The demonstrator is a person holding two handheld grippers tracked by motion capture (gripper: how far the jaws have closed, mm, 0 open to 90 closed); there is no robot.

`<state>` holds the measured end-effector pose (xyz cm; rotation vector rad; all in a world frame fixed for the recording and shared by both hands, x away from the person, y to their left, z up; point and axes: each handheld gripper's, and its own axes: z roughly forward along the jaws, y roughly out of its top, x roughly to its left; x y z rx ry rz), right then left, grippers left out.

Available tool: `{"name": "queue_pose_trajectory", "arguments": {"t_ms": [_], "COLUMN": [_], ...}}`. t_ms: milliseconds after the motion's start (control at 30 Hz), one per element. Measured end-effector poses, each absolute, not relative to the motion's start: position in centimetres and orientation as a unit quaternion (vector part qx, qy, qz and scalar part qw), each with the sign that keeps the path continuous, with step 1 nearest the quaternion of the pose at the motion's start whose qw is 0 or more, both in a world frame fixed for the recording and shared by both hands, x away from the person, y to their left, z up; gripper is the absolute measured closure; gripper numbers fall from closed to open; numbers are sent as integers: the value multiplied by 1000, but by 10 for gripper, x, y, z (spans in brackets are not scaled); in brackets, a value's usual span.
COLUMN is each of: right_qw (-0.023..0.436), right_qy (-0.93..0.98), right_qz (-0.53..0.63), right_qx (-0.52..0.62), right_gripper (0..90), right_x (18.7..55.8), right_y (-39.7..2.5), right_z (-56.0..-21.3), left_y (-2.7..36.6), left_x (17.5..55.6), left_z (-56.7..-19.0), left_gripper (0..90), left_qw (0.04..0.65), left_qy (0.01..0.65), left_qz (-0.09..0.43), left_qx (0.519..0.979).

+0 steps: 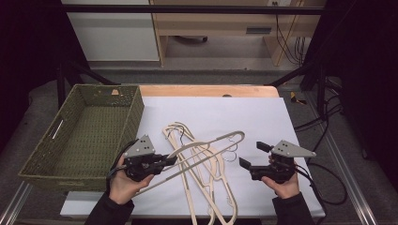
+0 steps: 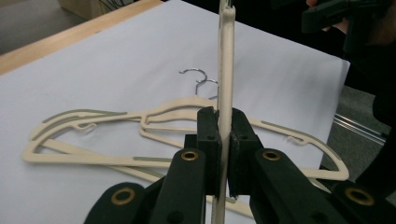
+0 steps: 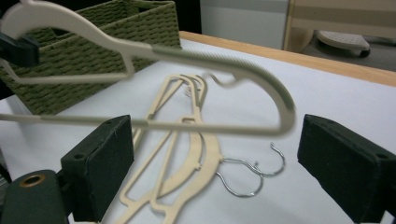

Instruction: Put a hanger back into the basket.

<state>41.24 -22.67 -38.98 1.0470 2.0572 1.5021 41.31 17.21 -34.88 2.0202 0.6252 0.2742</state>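
My left gripper [image 1: 170, 160] is clamped tight on a cream hanger [image 1: 211, 146]. I hold that hanger up above the white sheet [image 1: 263, 117]. My right gripper [image 1: 253, 155] has its jaws wide apart, just beside the hanger's round end. More hangers [image 1: 206, 183] lie flat underneath. A green basket [image 1: 44, 150] sits to my left.
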Motion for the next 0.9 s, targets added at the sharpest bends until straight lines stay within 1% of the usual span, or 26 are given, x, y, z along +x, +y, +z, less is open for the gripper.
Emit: {"name": "queue_pose_trajectory", "arguments": {"t_ms": [167, 400, 567, 733, 833, 900], "right_qw": [198, 207, 211, 213, 213, 212], "right_qy": [728, 719, 713, 712, 712, 710], "right_qz": [527, 527, 528, 529, 528, 529], "right_qx": [392, 404, 409, 411, 411, 413], "right_gripper": [90, 71, 69, 66, 65, 64], "right_x": [413, 413, 413, 412, 412, 413], "right_y": [-235, -241, -245, -248, -248, -248], "right_z": [-395, -394, -393, -393, -393, -393], "left_y": [179, 201, 213, 235, 244, 259], "left_x": [411, 410, 412, 423, 428, 435], "left_z": [-341, -317, -302, -282, -277, -269], "left_gripper": [856, 856, 856, 855, 856, 855], "left_qw": [488, 507, 507, 512, 513, 508], "left_qy": [261, 270, 273, 282, 285, 294], "left_qz": [123, 148, 159, 172, 175, 186], "left_qx": [823, 805, 802, 793, 790, 788]}}
